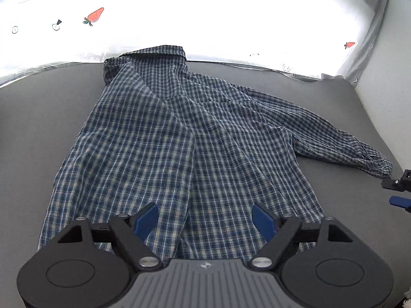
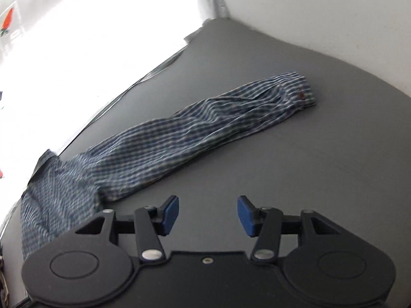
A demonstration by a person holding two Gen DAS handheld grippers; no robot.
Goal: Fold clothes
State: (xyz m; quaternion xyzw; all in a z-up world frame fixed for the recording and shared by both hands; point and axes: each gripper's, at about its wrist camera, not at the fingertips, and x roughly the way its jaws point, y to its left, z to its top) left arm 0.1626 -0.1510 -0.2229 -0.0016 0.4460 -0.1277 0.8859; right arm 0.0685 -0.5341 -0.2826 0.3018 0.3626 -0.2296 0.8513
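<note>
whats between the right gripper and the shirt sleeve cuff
Only bare grey surface. In the right wrist view, nothing lies between the open right gripper and the cuff.

Bedroom: grey mattress (image 1: 51, 128), strawberry-print curtain (image 1: 179, 12)

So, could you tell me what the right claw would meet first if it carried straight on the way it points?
Probably the bare grey tabletop, then the blue checked shirt's outstretched sleeve lying across its line. The open right claw holds nothing; depth is unclear.
</note>
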